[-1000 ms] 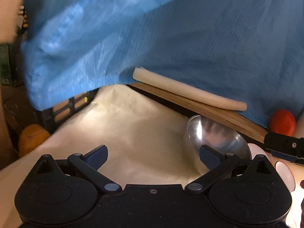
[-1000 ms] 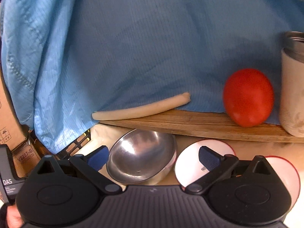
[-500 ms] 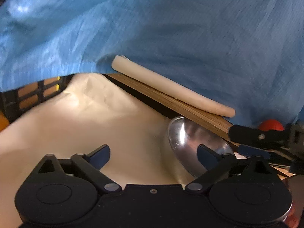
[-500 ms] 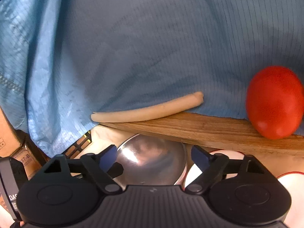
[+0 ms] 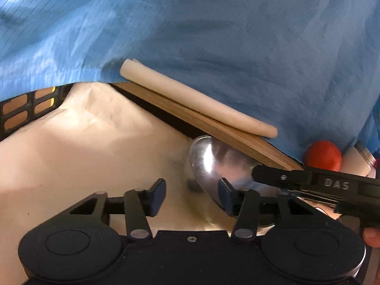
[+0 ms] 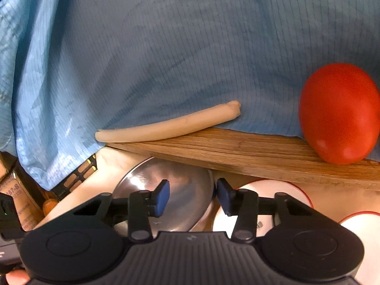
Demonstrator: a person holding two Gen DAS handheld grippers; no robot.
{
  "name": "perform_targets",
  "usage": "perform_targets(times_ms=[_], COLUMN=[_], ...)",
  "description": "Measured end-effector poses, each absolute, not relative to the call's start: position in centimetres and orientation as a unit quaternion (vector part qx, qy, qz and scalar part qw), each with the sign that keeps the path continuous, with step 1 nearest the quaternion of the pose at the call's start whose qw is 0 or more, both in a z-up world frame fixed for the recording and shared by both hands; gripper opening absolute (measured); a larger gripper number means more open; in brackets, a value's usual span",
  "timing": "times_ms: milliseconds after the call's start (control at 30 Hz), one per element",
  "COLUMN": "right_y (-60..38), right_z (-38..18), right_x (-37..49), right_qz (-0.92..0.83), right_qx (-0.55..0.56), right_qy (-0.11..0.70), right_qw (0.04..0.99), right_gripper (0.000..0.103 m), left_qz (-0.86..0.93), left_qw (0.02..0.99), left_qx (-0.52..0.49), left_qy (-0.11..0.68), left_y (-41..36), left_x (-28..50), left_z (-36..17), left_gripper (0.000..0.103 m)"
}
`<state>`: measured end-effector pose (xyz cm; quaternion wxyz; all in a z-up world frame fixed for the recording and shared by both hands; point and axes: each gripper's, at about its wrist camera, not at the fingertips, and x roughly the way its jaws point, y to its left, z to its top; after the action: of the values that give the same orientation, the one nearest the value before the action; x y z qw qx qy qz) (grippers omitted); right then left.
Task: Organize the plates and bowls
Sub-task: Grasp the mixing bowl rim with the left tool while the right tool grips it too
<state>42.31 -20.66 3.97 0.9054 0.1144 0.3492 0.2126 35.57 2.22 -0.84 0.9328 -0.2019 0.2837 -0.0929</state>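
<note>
The right gripper [image 6: 192, 196] has just been closing, its jaws astride the steel bowl's [image 6: 180, 190] right rim at lower centre, pads not visibly pressing. The left gripper [image 5: 192, 196], also closing, brackets its left edge. A white plate [image 6: 285, 190] lies just right; the board [image 6: 249, 152] behind.

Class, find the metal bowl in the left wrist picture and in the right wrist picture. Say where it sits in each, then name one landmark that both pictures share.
Left wrist: the metal bowl sits right of centre, below the wooden board's edge.
Right wrist: the metal bowl sits low, centre-left, under the wooden board.
Shared landmark: the pale dough roll lying on the board.
</note>
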Motion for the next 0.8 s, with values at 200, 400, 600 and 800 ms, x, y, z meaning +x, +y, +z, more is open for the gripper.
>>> perform_targets(times_ms=[200,400,600,800], right_y=[-20.3,-19.8,-18.7,-18.8], right_z=[3.6,3.7,4.1,5.3], right_x=[42.2,41.9,40.8,38.5], right_qz=[0.212,0.220,0.228,0.235], right_qx=[0.103,0.099,0.081,0.083], right_qy=[0.358,0.368,0.375,0.367], right_qw=[0.904,0.898,0.895,0.896], right_gripper=[0.031,0.020,0.019,0.019], left_qz=[-0.090,-0.070,-0.041,-0.031], left_qw=[0.937,0.933,0.939,0.941], left_qx=[-0.197,-0.204,-0.178,-0.180], left_qy=[0.275,0.287,0.290,0.285], left_y=[2.1,3.0,2.9,3.0], left_x=[35.1,34.7,33.2,31.1], left_z=[-0.8,-0.3,0.7,2.0], left_gripper=[0.033,0.029,0.022,0.021])
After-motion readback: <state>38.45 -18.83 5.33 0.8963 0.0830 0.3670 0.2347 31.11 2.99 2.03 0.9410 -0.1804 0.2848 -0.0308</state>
